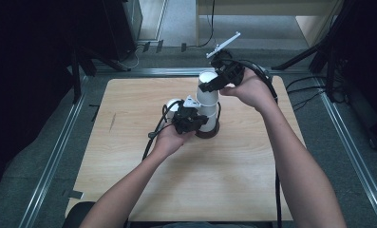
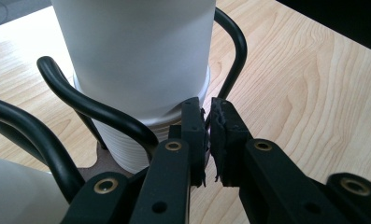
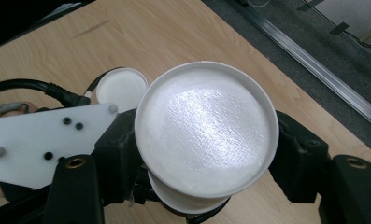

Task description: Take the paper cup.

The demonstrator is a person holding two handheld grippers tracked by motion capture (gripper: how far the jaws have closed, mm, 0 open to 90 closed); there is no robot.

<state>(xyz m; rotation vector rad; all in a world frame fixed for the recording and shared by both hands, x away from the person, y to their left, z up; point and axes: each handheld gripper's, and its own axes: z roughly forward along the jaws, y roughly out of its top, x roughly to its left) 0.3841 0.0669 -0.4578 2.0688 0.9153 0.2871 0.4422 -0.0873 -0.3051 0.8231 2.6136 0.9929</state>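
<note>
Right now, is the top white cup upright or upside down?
Upside down: the top white cup shows its closed, recessed base, gripped between the right gripper's fingers.

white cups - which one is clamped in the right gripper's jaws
The top cup of the stack in the black wire holder, gripped by the right gripper on both sides below its rim. The lone cup to the left stands free.
</note>
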